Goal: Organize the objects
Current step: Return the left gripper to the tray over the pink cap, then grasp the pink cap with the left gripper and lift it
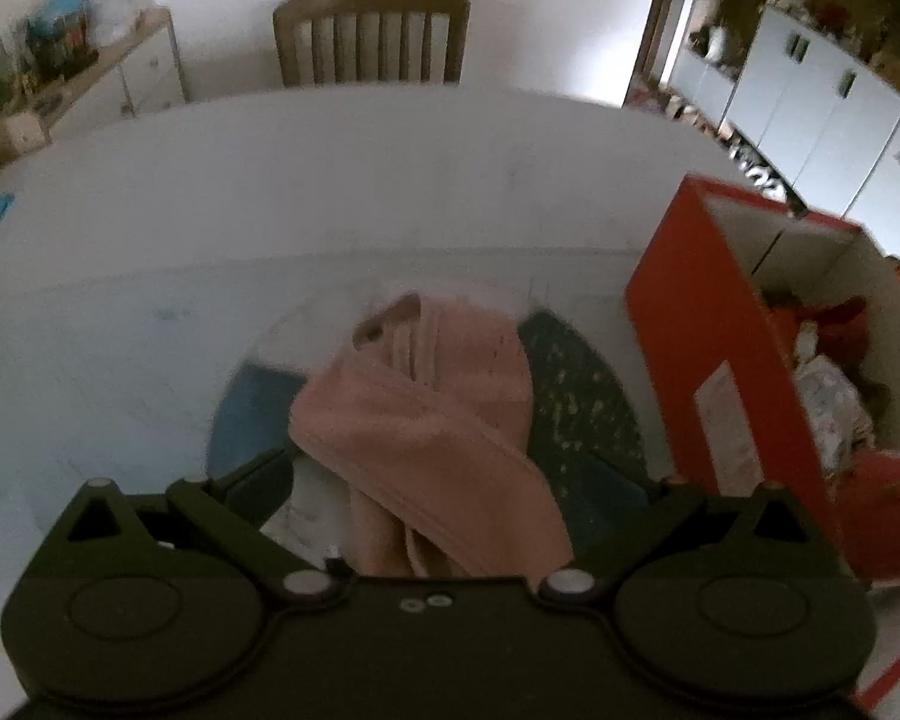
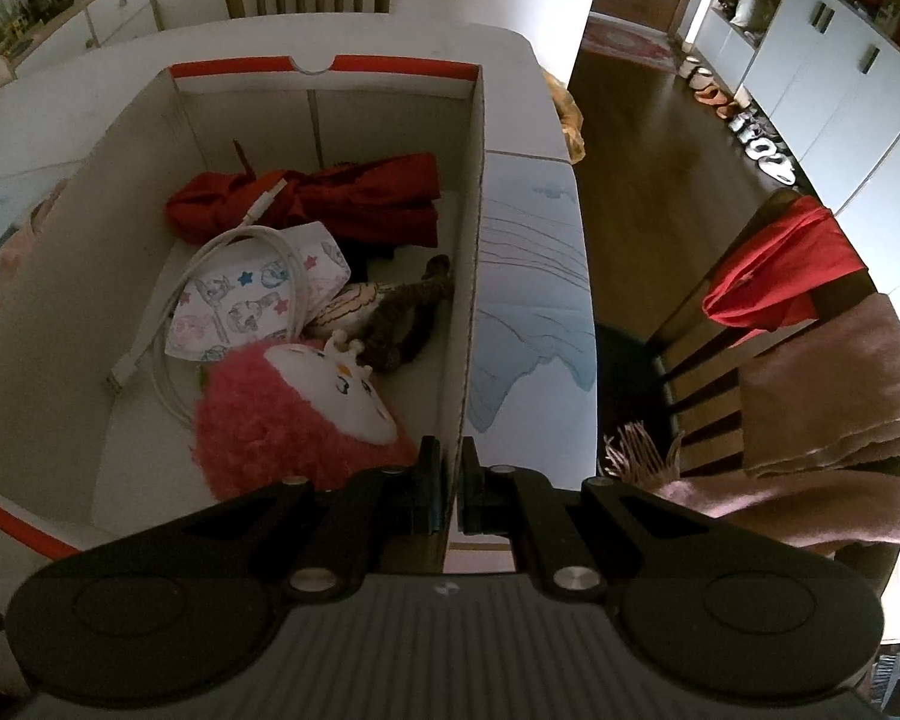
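Note:
A crumpled pink cloth (image 1: 426, 420) lies on the white table (image 1: 270, 180), on top of something round, blue and dark green (image 1: 576, 390) that I cannot identify. My left gripper (image 1: 441, 480) hovers close over it, its jaws spread wide to either side of the cloth and not pinching it. To the right stands an open red-and-white cardboard box (image 1: 690, 330). My right gripper (image 2: 455, 459) is shut on the right wall of the same box (image 2: 390, 120). Inside lie a red garment (image 2: 330, 198), a white cable (image 2: 228, 300), a printed cloth (image 2: 258, 306), a pink plush toy (image 2: 294, 414) and a brown plush (image 2: 402, 318).
A wooden chair (image 1: 369, 36) stands behind the table's far edge. Right of the table another chair (image 2: 720, 360) carries a red cloth (image 2: 780, 264) and pink scarves (image 2: 834, 384). A pale blue drawing (image 2: 528, 300) lies beside the box. A sideboard (image 1: 90, 72) stands at the back left.

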The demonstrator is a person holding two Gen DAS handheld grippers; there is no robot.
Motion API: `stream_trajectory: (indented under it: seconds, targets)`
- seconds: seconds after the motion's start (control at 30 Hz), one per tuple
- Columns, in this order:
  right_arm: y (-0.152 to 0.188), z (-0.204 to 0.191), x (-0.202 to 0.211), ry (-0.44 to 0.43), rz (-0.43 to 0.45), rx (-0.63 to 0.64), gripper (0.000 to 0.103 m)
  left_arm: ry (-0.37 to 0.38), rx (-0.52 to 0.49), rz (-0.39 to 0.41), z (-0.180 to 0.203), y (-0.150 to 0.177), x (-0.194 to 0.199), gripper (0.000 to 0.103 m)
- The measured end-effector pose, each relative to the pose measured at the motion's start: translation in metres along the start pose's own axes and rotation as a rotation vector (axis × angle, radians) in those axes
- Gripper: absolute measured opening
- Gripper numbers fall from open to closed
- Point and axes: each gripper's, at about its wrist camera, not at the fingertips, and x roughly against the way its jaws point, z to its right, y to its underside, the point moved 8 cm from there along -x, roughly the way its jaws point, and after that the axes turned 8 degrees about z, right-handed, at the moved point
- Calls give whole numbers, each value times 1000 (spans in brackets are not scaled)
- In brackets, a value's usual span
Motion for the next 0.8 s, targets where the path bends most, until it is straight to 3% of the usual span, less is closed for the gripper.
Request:
stream_trajectory:
  seconds: [0.33,0.47,0.67,0.8]
  targets:
    - [0,-1,-1,4,-3,-1,5,-66,-62,-99,12,20,-39,101]
    - [0,-1,-1,4,-3,-1,5,-91,-43,-117,6,22,-43,95]
    - [0,-1,-1,3,-3,-2,5,-69,-19,-127,4,23,-41,70]
    - [0,-1,-1,3,-3,-2,5,-57,2,-122,1,23,-36,43]
